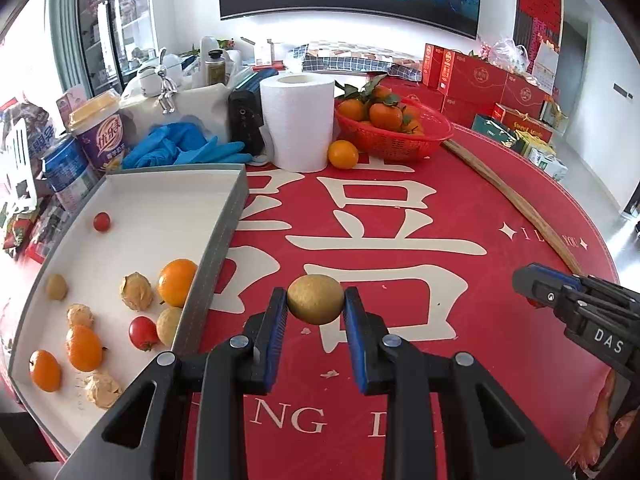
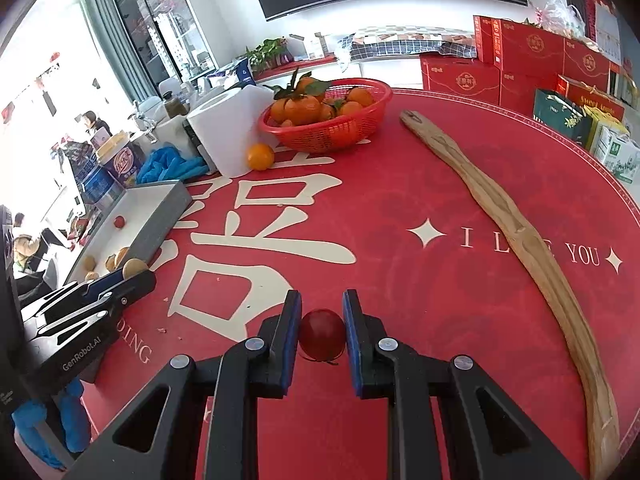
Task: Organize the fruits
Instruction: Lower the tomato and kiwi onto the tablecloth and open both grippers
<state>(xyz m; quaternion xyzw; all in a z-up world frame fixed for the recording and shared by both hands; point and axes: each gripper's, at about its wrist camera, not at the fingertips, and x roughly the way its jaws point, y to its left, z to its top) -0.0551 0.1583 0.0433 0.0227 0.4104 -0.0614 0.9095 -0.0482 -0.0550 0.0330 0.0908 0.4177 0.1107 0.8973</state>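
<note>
My left gripper (image 1: 315, 300) is shut on a round tan-yellow fruit (image 1: 315, 298), held above the red tablecloth just right of the grey-walled white tray (image 1: 224, 236). The tray holds several fruits: small oranges (image 1: 176, 282), cherry tomatoes (image 1: 143, 333) and husked tan fruits (image 1: 137, 291). My right gripper (image 2: 321, 311) is shut on a red cherry tomato (image 2: 322, 335) over the cloth; it shows at the right edge of the left wrist view (image 1: 520, 282). The left gripper (image 2: 138, 274) with its tan fruit (image 2: 135, 267) appears at the left of the right wrist view.
A red basket (image 1: 394, 142) of leafy oranges stands at the back, a loose orange (image 1: 343, 154) and a paper roll (image 1: 298, 120) beside it. Blue gloves (image 1: 184, 148), cups and bottles crowd the back left. A long wooden stick (image 2: 516, 232) lies along the right side.
</note>
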